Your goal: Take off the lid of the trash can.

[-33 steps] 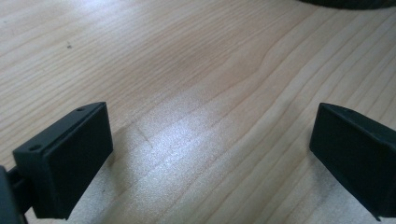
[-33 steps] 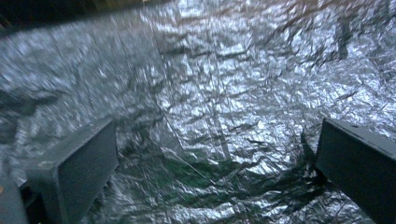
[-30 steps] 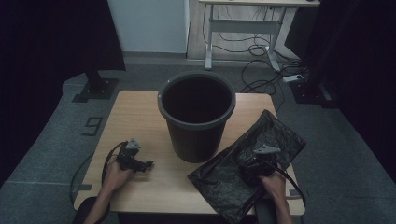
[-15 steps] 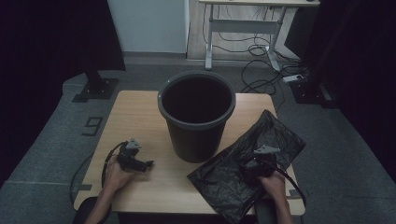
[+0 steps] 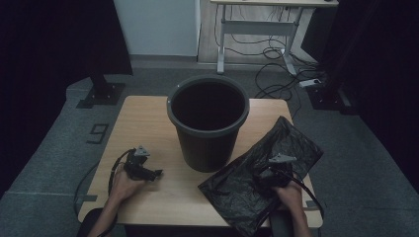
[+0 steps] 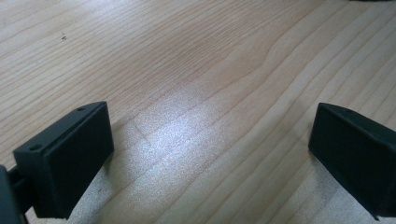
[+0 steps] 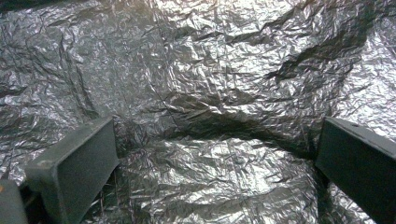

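One black plastic bag is spread flat and crumpled over the table's near right corner, its long axis run from about 7 o'clock to 1 o'clock, with the right gripper set down on it, jaws spread wide and nothing clasped. At the bag's 10 o'clock, just beside it, one dark bucket is stood upright at the table's middle, its inside too dark to be made out. The left gripper is rested on bare wood at the near left, jaws likewise parted and empty.

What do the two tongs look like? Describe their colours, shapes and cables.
The left tongs and the right tongs are black, and each carries a grey three-cornered plate on top. A thin black cable loops back from each towards the person. Up close, the jaws are flat, blocky black pads with small screw holes. No sleeves are visible.
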{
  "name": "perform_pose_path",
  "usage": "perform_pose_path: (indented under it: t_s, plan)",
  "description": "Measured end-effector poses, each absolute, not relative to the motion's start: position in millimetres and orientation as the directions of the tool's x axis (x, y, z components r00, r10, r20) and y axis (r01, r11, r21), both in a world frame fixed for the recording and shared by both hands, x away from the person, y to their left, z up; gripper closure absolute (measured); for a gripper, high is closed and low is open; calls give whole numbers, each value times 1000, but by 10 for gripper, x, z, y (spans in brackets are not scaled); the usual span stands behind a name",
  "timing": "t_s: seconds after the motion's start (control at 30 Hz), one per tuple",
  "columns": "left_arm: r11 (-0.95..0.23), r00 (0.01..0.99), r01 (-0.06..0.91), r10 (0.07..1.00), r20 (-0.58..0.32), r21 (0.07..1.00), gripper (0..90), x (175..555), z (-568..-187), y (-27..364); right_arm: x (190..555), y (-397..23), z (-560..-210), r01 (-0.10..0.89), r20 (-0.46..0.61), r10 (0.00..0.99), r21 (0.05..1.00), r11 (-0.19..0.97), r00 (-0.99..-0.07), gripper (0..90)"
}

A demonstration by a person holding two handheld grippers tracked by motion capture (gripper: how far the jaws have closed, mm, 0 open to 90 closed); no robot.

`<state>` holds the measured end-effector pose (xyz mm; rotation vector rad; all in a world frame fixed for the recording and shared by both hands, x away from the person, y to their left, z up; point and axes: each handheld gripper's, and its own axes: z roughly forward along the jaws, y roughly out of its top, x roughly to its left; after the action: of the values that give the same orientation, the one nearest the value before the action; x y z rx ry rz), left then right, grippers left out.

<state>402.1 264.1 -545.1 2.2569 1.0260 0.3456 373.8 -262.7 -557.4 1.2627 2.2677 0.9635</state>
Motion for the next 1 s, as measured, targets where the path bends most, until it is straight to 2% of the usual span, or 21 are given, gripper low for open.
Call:
perform_pose_path:
  t_s: [0.37, 0.7, 1.0]
  plan:
    - [-476, 666, 597, 743, -68, 646, 0, 4060, -5263, 2676, 3736, -2627, -5574, 594, 7, 848, 717, 366, -531, 0]
    - [-457, 669, 608, 735, -109, 649, 0, 4233, -4863, 2718, 3736, -2627, -5574, 594, 7, 848, 717, 366, -531, 0]
    - [-486, 680, 600, 728, -85, 636, 0, 4389, -4579, 2685, 3734, -2627, -5574, 593, 6, 848, 717, 366, -531, 0]
